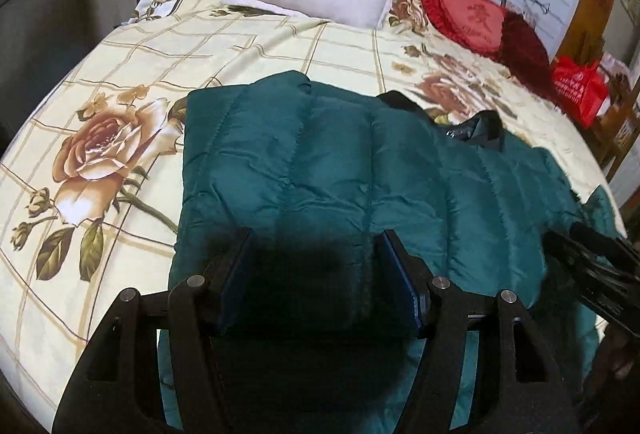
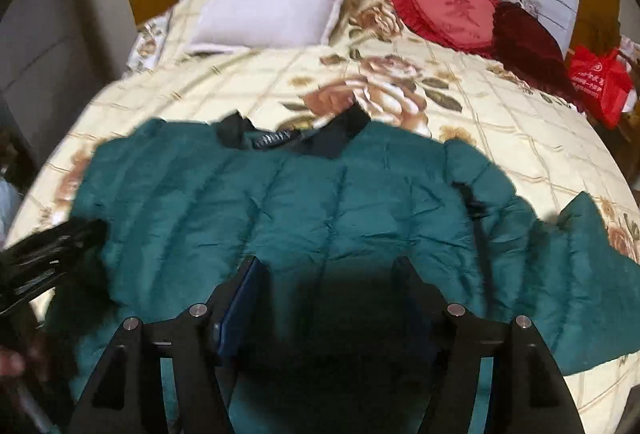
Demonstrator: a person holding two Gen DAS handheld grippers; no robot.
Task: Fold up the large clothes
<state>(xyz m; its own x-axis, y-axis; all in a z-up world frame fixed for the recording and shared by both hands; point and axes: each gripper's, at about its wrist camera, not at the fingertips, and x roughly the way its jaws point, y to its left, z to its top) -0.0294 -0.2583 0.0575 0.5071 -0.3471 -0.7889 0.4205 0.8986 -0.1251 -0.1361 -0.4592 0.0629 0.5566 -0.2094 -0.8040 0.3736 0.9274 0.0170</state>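
Both your grippers hang open over the near hem of the green jacket point(image 2: 320, 202), nothing pinched in the left gripper point(image 1: 316, 266) or right gripper point(image 2: 326, 286). Jacket runs 9-to-3 across the bed point(image 1: 120, 46), collar at 12. Loose sleeve at 3 sits nearer your right.

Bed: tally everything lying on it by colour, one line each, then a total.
Green: 1, the quilted jacket
White: 1, the square pillow
Red: 1, the heart-shaped cushion
Dark maroon: 1, the cushion beside it
Total: 4

The red bag sits at the bed's edge; whether it rests on the bed is unclear, so not counted.
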